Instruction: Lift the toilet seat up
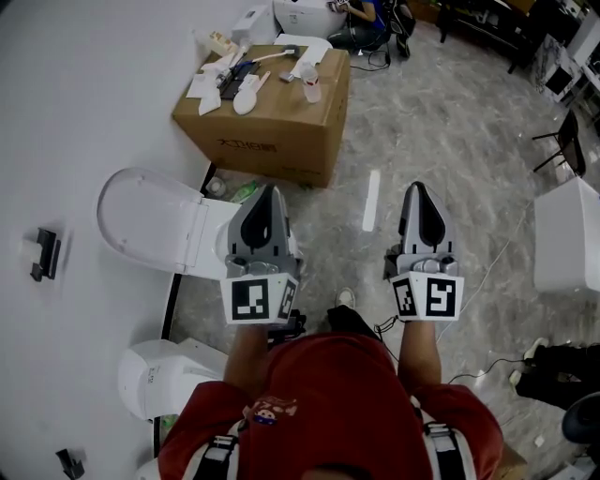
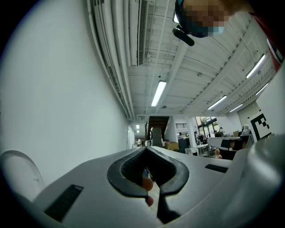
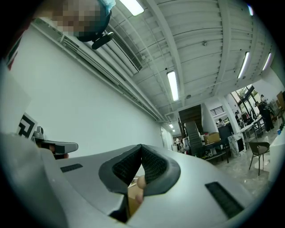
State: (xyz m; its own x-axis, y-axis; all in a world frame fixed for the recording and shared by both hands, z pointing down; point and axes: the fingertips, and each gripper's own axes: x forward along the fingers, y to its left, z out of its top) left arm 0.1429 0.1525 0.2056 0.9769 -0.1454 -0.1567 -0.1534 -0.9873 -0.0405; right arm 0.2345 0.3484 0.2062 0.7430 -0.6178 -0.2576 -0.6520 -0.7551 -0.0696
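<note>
A grey marbled floor meets a white wall, where the white oval plastic toilet seat (image 1: pixel 150 220) stands raised, just left of the left gripper (image 1: pixel 270 192). Ahead sits a brown cardboard box (image 1: pixel 272 103) strewn with white papers; its dark print is unreadable. Both the left gripper and the right gripper (image 1: pixel 418 189) have their jaws closed together, holding nothing.

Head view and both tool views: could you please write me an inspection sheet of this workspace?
Surface: grey marbled floor, white wall on the left.
Job's things: toilet lid raised against the wall; seat hidden behind the left tool.
Clutter: cardboard box bearing a paper cup; green bottle beside it.
Grippers: left tool and right tool both shut, empty.
Cables: thin cable on the floor at right.
Surroundings: black chair, seated person far off.
</note>
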